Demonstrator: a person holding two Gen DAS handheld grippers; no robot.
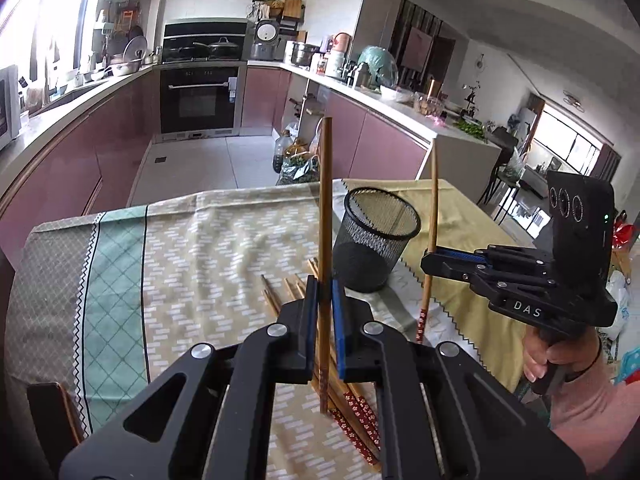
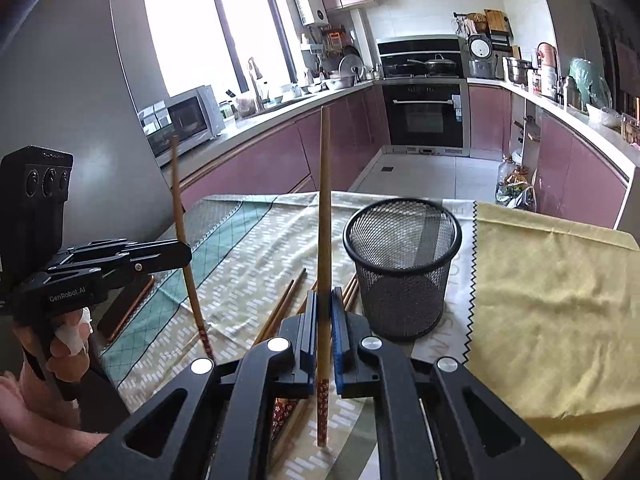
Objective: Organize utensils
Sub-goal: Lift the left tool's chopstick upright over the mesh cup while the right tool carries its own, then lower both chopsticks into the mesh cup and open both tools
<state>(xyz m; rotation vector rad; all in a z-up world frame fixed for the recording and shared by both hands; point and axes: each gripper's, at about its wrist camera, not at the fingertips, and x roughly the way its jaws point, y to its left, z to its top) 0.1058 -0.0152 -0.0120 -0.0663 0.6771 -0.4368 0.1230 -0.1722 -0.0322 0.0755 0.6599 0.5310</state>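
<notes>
The left gripper's fingers (image 1: 310,320) pinch one long brown wooden chopstick (image 1: 325,240) upright; the right gripper (image 2: 323,320) pinches another red-patterned chopstick (image 2: 325,240). Only the right view shows the grey microwave (image 2: 188,118). A black mesh cup (image 2: 402,268) stands just beside them.

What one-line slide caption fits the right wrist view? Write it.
Right gripper and left gripper each hold one chopstick upright beside the empty mesh cup.
</notes>
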